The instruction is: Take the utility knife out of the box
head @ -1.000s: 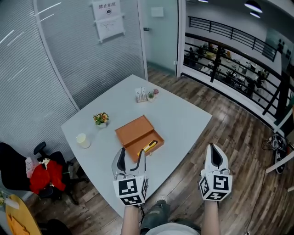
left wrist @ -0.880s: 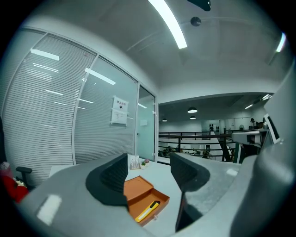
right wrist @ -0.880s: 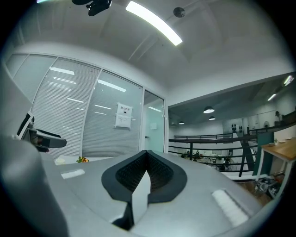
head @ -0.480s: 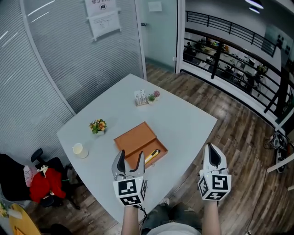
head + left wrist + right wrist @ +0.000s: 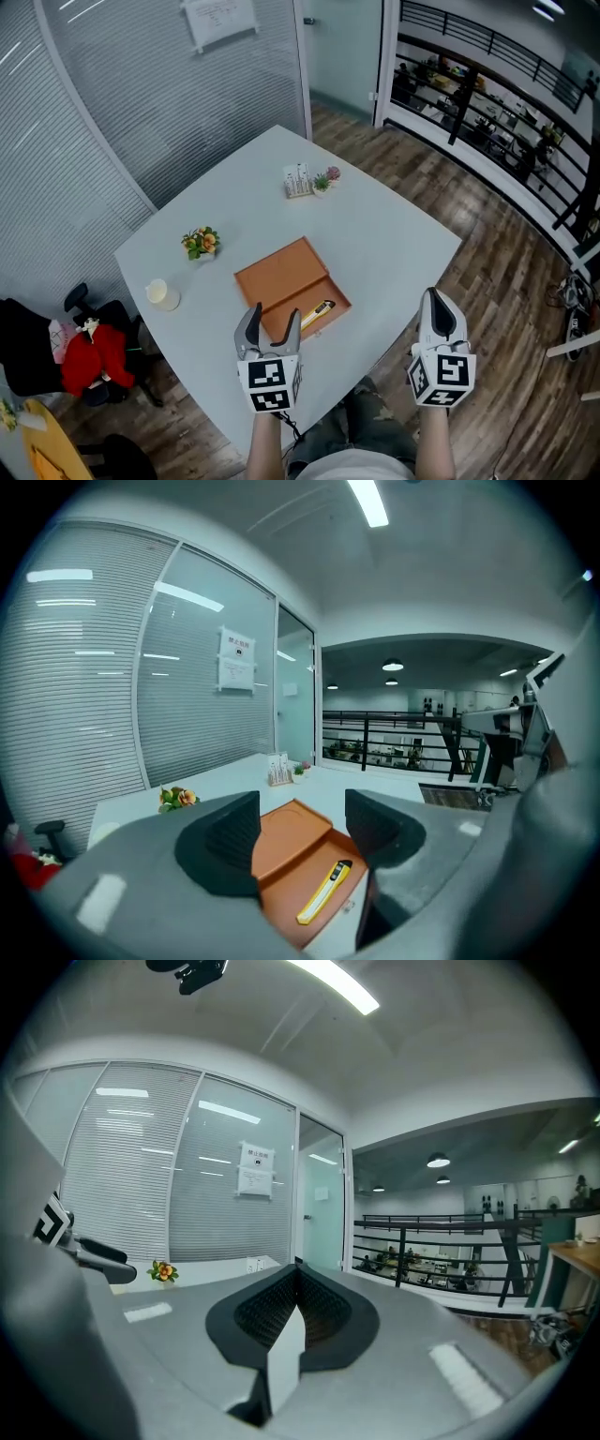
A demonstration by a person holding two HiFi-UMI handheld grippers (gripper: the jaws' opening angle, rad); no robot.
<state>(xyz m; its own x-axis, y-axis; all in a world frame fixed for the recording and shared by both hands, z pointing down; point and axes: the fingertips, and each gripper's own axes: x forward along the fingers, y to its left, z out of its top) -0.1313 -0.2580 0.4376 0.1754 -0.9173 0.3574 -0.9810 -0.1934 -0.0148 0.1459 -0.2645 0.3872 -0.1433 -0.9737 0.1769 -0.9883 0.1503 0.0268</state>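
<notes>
Left tongs (image 5: 267,322) gape empty just short of the open orange box (image 5: 279,277); yellow utility knife (image 5: 317,314) lies inside, untouched; right tongs (image 5: 439,302) closed.

Nothing in these views can be read as a word, brand or number. A white paper notice (image 5: 220,19) hangs on the ribbed glass wall (image 5: 141,94) at the top of the head view, left of centre. It carries faint lines of print, too small to make out. In both gripper views the same sheet appears upper left of centre, with a dark mark in its heading, equally illegible. A small card stand (image 5: 298,182) on the far part of the table (image 5: 394,234) bears print that blurs away. The cubes on the left gripper (image 5: 270,323) and right gripper (image 5: 434,305), low in the head view, show black-and-white square markers: coded patterns, not letters.
</notes>
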